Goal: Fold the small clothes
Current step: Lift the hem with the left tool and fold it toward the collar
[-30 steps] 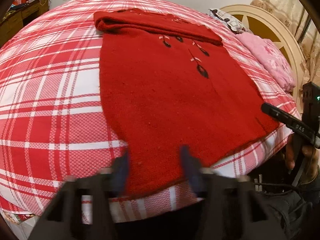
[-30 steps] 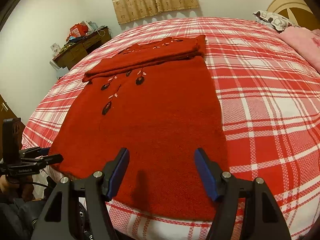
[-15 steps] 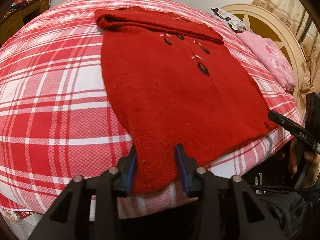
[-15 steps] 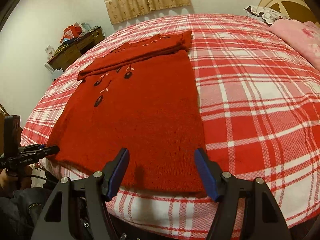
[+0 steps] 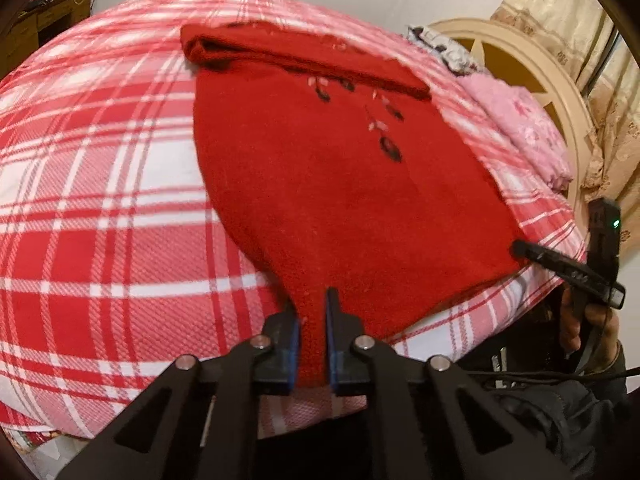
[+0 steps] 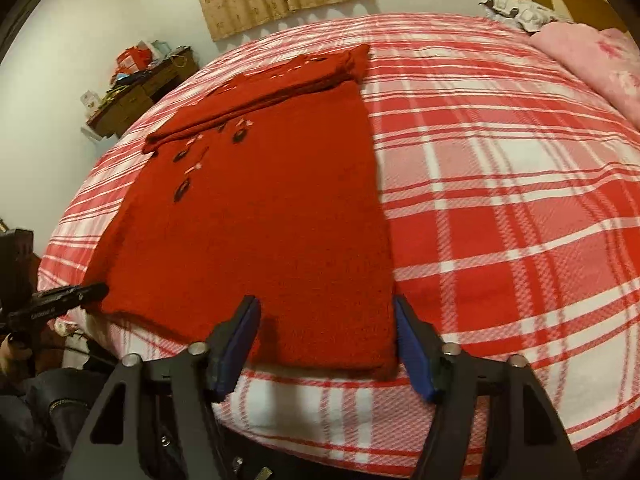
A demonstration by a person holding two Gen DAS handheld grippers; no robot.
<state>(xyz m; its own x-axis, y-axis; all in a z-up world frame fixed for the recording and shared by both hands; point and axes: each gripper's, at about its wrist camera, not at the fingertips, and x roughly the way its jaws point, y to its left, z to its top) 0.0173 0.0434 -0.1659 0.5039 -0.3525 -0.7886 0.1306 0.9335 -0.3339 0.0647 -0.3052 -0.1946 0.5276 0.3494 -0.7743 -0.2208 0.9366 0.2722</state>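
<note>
Pinching the red sweater's (image 5: 340, 184) near hem corner, left tongs (image 5: 312, 344) grip; right tongs (image 6: 326, 344) gape astride the other corner.

Black frames, blue-padded fingers (image 6: 414, 354), silver screws

- left gripper (image 5: 312, 330) clamped on near hem corner of red sweater (image 5: 340, 184), fabric pinched between blue pads (image 5: 291, 346)
- sweater flat on red/white plaid bedspread (image 5: 100, 200), far end folded over
- right gripper (image 5: 520, 249) tip at the other hem corner; state unclear
- pink blanket (image 5: 520, 128) by cream headboard (image 5: 532, 64)
</note>
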